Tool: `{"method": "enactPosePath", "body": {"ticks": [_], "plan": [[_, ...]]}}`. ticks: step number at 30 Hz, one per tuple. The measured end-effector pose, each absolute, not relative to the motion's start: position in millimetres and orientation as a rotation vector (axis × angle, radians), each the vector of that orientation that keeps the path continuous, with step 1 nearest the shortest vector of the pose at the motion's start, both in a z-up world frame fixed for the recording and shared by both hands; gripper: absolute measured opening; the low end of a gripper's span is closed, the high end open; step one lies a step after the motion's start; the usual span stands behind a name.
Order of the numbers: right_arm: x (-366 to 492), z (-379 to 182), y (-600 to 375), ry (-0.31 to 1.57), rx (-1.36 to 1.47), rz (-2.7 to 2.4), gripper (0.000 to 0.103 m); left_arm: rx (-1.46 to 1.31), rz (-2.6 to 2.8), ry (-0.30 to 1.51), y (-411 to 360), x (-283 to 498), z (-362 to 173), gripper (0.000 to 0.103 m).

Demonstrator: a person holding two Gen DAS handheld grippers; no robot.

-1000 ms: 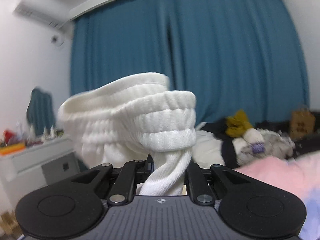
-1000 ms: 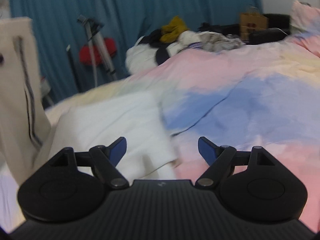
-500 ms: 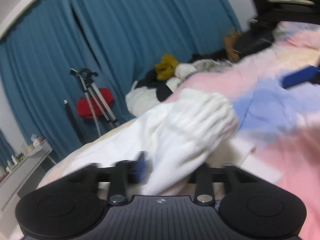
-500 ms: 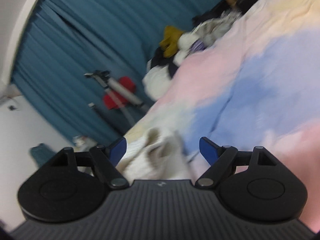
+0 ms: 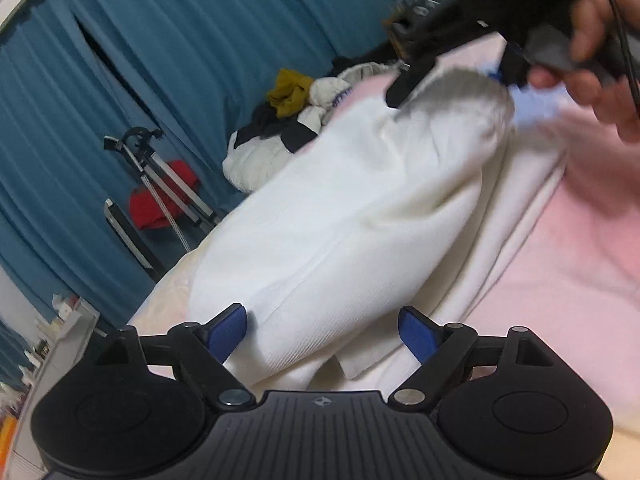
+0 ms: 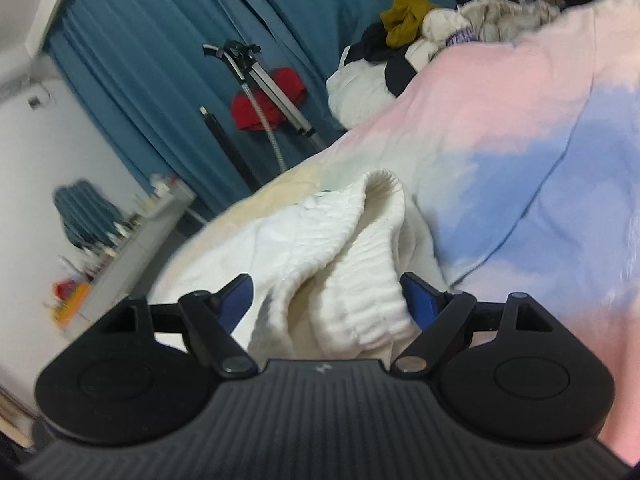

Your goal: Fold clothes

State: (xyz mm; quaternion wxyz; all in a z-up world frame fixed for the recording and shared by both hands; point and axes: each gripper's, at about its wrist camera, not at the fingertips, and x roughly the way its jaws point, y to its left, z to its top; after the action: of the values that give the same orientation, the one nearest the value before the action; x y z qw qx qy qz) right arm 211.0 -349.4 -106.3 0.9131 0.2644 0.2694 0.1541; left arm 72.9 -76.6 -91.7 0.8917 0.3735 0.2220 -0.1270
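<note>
1. Left gripper (image 5: 324, 330): jaws opening, its two blue pads standing apart. The near end of the white garment (image 5: 340, 216) lies between them; the left pad is at the cloth's edge but not pressing, and the right pad is clear of it. No grip.
2. Right gripper (image 6: 326, 298): jaws wide, two blue pads visible. The ribbed hem of the white garment (image 6: 340, 264) is bunched in the gap. The right pad sits against the rib; whether it presses cannot be told. The left pad is clear of the cloth.
3. White garment, count one: knit, heaped in a long roll on the bed. In the left wrist view it runs from the left gripper up and right to the right gripper (image 5: 452, 68), which meets its far end.
4. One hand (image 5: 596, 40) in the upper right of the left wrist view, wrapped around the right gripper's handle. Blurred.
5. Under the roll, one flat white layer (image 5: 516, 216) with two visible folded edges; whether it belongs to the same garment cannot be told.
6. Bed cover (image 6: 520, 128), count one: pink, blue and pale yellow patches, beneath everything.
7. At the far end of the bed, one clothes pile (image 6: 424, 28): mustard, black, white and grey items, not countable singly.
8. Beyond the bed: blue curtain (image 6: 160, 40), one tripod (image 6: 264, 88) with one red object (image 6: 268, 100) behind it, one white shelf unit (image 6: 132, 236) with small blurred items.
</note>
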Motion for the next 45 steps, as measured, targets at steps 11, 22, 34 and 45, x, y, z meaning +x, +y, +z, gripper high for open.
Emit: {"method": "enactPosePath", "body": {"ticks": [11,22,34,45], "plan": [[208.9,-67.8,-344.2,0.426,0.412,0.24,0.019,0.625,-0.314,0.365,-79.6,79.9,-64.8,0.012],[228.0,-109.0,-373.2,0.509,0.382,0.135,0.021,0.614,-0.412,0.438,-105.4,77.8,-84.8,0.018],[196.0,-96.6,-377.0,0.454,0.498,0.101,0.044,0.245,-0.463,0.517,-49.7,82.2,-39.9,0.083],[195.4,-116.3,-377.9,0.652,0.531,0.151,0.089,-0.224,-0.243,0.575,43.0,139.5,-10.4,0.103]]}}
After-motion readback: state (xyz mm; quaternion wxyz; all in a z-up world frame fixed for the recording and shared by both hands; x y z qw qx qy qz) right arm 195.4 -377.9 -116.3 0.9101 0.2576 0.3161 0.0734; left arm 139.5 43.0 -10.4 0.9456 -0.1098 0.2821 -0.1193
